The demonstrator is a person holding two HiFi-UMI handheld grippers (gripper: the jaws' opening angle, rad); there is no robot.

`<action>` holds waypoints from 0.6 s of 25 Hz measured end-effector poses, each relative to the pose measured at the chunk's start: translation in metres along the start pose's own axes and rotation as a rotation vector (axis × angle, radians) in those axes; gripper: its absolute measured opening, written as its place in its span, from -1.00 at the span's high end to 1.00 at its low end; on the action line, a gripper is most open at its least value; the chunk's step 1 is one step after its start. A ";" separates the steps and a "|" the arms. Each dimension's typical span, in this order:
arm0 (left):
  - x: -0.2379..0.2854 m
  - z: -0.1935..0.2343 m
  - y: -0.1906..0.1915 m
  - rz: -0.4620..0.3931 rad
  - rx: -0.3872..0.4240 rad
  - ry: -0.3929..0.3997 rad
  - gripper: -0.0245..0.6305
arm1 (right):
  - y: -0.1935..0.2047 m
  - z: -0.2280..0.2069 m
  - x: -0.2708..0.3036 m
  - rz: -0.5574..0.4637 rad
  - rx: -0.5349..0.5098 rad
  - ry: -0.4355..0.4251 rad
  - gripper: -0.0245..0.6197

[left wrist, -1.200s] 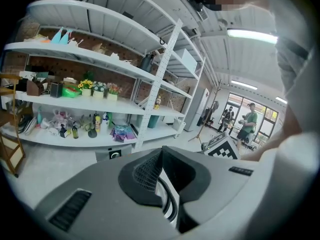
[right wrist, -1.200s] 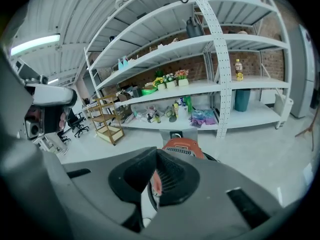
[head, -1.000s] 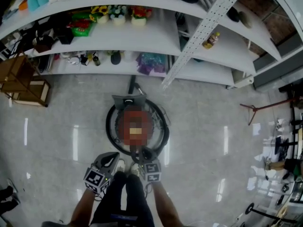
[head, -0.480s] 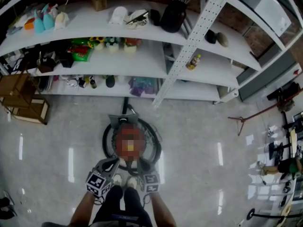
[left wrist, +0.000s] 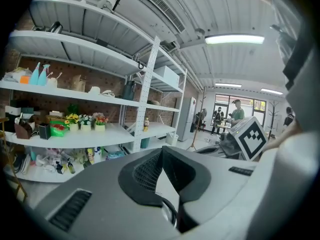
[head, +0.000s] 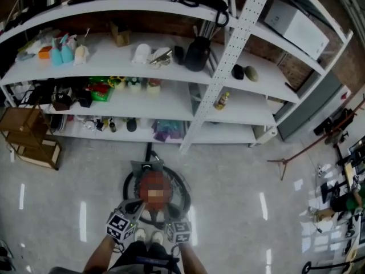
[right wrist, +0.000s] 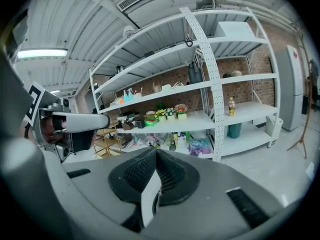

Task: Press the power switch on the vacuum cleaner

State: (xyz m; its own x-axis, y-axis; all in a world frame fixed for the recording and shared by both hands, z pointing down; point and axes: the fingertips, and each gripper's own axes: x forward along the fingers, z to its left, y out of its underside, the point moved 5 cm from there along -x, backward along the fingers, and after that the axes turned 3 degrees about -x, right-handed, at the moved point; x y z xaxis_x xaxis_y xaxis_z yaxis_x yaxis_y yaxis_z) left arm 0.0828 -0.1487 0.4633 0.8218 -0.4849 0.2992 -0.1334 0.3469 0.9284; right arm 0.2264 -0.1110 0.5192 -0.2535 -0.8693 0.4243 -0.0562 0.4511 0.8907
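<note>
jaws on the left gripper [left wrist: 161,151] are closed tip to tip with nothing between them, and its own view shows only a thin pale wedge lower down where the pads part. jaws on the right gripper [right wrist: 156,153] stand the same way, shut and empty.

the vacuum cleaner [head: 151,181] sits on the floor [head: 234,198] at lower centre of the head view. it is a round reddish canister with a dark hose [head: 186,194] looped around it, directly above the two grippers in the frame. both sets of tips lie at the canister's lower edge, the left at its lower left and the right at its lower right. neither is clearly the nearer. the canister is round, so no long axis governs the approach. the press looks like a reach forward and down onto its top.

the head view gives this layout, but a mosaic patch covers the canister's top, so the power switch cannot be picked out. neither gripper view shows the vacuum cleaner at all. both look out level at the white shelves [right wrist: 200,121] beyond, so the target appears to lie below the line of the jaws, and either gripper would probably need tilting down first.
</note>
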 end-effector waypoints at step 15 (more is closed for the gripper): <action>-0.014 -0.023 -0.058 -0.080 0.076 0.029 0.91 | -0.070 0.024 -0.052 -0.106 -0.038 0.020 0.89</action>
State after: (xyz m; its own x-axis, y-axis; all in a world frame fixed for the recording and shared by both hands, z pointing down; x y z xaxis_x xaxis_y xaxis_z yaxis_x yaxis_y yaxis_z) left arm 0.0912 -0.1437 0.4004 0.8468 -0.4852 0.2180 -0.1071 0.2458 0.9634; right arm 0.2207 -0.0923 0.4306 -0.2290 -0.9157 0.3302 -0.0451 0.3488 0.9361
